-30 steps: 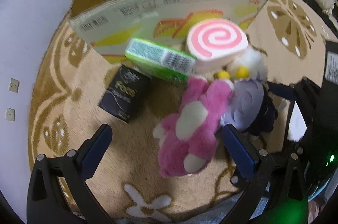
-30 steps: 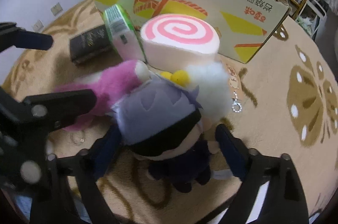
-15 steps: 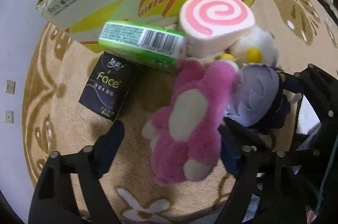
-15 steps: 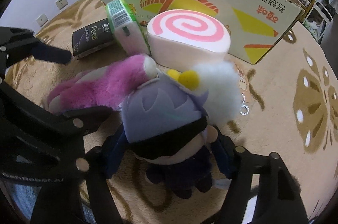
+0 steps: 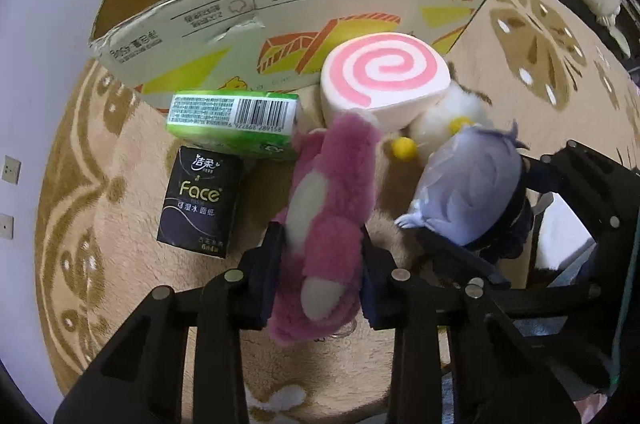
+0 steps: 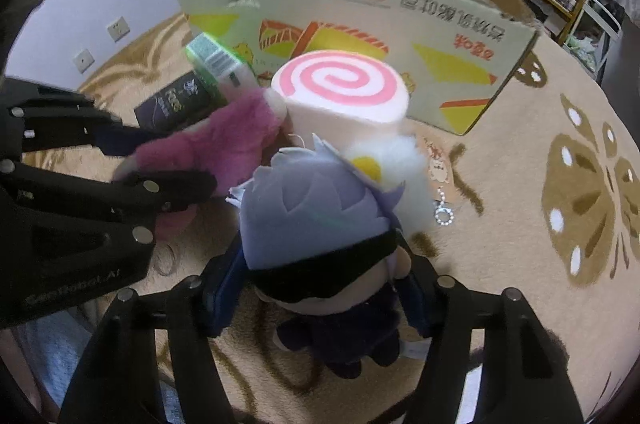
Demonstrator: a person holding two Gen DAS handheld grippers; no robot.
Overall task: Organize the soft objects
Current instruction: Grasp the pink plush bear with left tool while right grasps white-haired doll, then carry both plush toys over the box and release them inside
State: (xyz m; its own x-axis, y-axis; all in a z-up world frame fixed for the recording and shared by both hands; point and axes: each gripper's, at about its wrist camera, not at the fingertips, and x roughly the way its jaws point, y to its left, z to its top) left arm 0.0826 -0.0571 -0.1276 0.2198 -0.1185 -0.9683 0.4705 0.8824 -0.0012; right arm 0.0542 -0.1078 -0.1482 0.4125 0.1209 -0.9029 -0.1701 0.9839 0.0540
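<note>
Both grasps made: your left claw [image 5: 322, 278] clamps pink plush [image 5: 328, 216], right claw [image 6: 316, 290] clamps purple-haired doll [image 6: 320, 224]. Next: lift both over cardboard box [image 5: 288, 12] rim.

- Left gripper [image 5: 320, 264]: lower centre of its own wrist view, fingers closed in against the pink plush [image 5: 328, 216].
- Right gripper [image 6: 320, 288]: lower centre of its view, fingers pressed on both sides of the purple-haired doll [image 6: 320, 224].
</note>
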